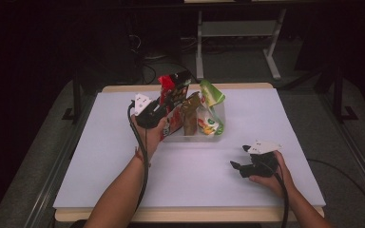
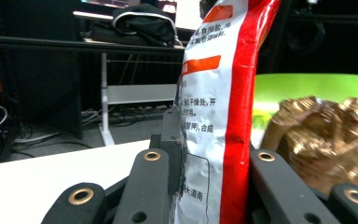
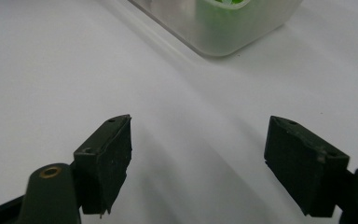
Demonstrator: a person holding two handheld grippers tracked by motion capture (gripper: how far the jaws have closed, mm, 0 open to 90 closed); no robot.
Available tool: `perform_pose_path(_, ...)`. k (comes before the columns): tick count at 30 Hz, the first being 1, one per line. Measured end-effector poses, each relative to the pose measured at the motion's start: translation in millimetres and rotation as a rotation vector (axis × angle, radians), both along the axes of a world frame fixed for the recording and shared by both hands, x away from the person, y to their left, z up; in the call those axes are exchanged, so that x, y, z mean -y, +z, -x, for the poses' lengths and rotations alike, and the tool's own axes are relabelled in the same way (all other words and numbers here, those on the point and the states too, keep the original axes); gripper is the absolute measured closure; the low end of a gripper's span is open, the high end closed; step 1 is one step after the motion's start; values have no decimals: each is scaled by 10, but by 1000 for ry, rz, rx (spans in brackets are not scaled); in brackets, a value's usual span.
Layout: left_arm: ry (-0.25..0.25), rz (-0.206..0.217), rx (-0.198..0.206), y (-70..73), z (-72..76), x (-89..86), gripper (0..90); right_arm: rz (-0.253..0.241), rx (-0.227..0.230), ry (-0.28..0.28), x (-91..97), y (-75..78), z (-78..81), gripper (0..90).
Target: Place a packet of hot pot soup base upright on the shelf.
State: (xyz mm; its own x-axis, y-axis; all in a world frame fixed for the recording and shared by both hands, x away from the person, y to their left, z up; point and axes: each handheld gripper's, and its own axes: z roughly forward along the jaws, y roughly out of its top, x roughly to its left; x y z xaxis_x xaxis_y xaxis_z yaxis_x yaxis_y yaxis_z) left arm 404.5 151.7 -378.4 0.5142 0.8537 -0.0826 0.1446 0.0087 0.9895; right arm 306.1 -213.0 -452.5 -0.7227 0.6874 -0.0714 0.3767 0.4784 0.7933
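My left gripper [image 1: 168, 102] is raised over the left end of a clear plastic tub [image 1: 221, 124] and is shut on a red and white snack bag [image 1: 170, 85]. In the left gripper view the bag [image 2: 214, 93] stands upright, pinched between the two black jaws. A crumpled brown bag [image 1: 189, 115] and a green pouch [image 1: 212, 95] stand in the tub, and both the brown bag [image 2: 317, 140] and the green pouch [image 2: 307, 86] appear behind the held bag. My right gripper [image 1: 240, 156] rests low on the white table, open, with nothing between its fingers [image 3: 107, 158].
The white table top [image 1: 123, 180] has bare room in front of the tub and to both sides. A corner of the tub [image 3: 223, 32] lies ahead of the right gripper. Desk frames and cables stand on the dark floor beyond the far edge.
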Motion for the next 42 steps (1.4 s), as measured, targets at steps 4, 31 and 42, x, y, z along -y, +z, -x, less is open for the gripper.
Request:
perform_pose_path(4, -16, -99, -36, 81, -34, 11, 732, 4, -8, 2, 1, -10, 1, 227)
perform_pose_path(31, -47, -307, -273, 293, -431, 206, 673, 33, -36, 17, -19, -47, -4, 228)
perform_pose_path(42, 13, -229, -196, 267, -367, 227, 819, 23, -44, 24, -13, -46, -5, 228)
